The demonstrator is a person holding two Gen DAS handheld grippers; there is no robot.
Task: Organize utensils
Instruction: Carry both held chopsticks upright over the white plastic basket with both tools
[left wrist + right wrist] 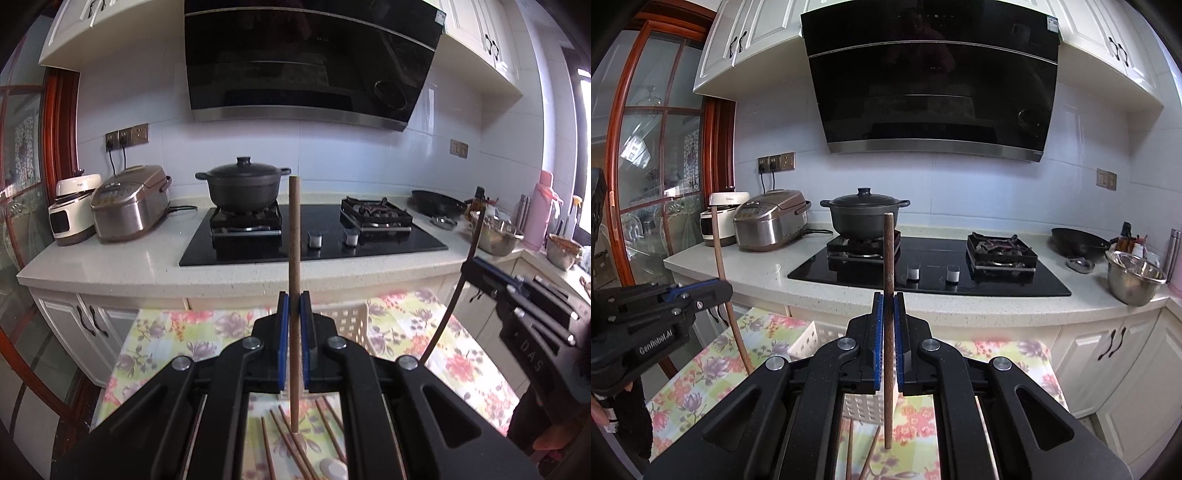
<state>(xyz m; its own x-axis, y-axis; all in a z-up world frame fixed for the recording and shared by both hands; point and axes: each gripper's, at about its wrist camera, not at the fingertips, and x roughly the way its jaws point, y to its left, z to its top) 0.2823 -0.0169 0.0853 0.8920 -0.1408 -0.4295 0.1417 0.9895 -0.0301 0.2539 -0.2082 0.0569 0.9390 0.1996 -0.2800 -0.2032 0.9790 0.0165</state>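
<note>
Above the floral tablecloth [399, 332] I have the left gripper [294, 314] clamped on one upright chopstick [294, 258]; my right gripper [888, 317] pinches another chopstick [888, 277] upright; loose chopsticks [295, 439] lie on the cloth below, near a white basket [349, 319].

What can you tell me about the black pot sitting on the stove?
The black pot is a round, matte, dark casserole that looks like cast iron, with two side loop handles and a domed lid topped by a knob. It stands upright, lid on, on the left burner grate of the glossy black hob. Nothing else touches it.
</note>
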